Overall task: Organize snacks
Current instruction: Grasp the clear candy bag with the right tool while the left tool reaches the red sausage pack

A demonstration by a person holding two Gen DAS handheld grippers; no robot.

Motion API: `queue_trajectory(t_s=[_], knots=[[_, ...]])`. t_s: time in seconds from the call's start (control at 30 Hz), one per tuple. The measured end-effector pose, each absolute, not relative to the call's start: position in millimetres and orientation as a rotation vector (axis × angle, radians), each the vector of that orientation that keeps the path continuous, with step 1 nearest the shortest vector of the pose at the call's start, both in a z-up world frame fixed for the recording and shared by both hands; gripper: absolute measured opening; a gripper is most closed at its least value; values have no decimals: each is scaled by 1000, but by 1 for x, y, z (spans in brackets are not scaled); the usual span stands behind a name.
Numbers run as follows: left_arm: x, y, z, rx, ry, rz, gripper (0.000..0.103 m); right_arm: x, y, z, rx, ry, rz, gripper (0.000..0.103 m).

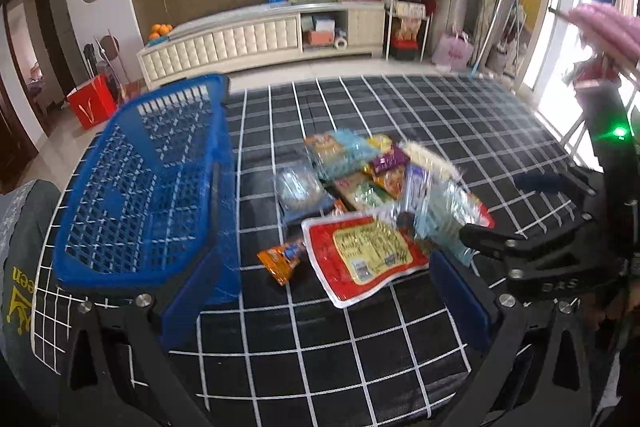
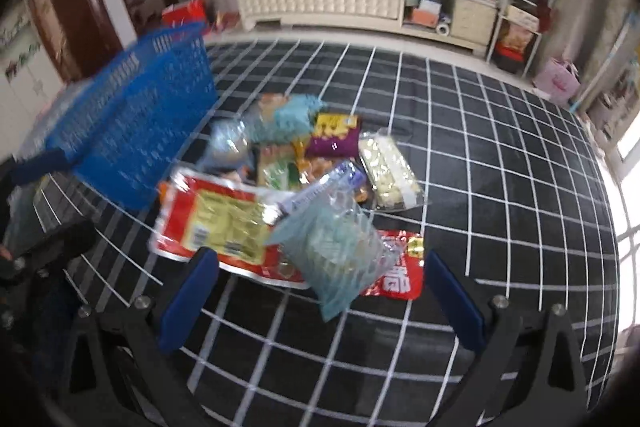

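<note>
On the table (image 1: 400, 347), covered by a black cloth with a white grid, a pile of snack packets (image 1: 360, 171) is lying near the middle. A red packet with a yellow label (image 1: 366, 257) is sitting at the near edge of the pile, and a clear bluish bag (image 2: 336, 247) is resting partly on top of it. A small orange packet (image 1: 280, 259) is lying just beside the red one. A purple packet (image 2: 332, 139) and a pale packet (image 2: 390, 171) are lying further back.

A blue basket (image 1: 152, 183) is standing to the left of the pile, empty as far as its mesh shows.

Both tongs are hovering above the table, spread wide and gripping nothing: the left tongs (image 1: 324, 307) are facing the red packet, and the right tongs (image 2: 320, 303) are facing the bluish bag. A low white cabinet (image 1: 260, 35) is standing against the far wall.
</note>
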State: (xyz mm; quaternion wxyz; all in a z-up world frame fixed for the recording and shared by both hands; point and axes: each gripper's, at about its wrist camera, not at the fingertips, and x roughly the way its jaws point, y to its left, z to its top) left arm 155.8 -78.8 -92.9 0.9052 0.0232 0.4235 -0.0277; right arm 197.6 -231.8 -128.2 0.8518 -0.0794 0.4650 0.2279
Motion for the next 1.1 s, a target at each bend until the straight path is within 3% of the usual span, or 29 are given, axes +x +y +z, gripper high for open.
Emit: queue_trajectory(t_s=[0.3,0.33,0.4,0.7,1.0,1.1], knots=[[170,-94,-118,97,937,-52,103,231,-225,-172,-261,1027,575,101],[172,-95,-119,107,939,-53,103,234,-224,-175,-262,1035,590,98],[175,-95,-122,115,943,-61,103,236,-224,-178,-255,1048,611,77],[183,-101,-121,200,931,-117,103,221,-247,-167,-141,1006,538,66],[205,-121,-130,343,985,-279,103,201,-284,-151,58,1039,401,65],[209,-131,-144,365,1054,-343,96,197,-287,-152,84,1057,367,65]])
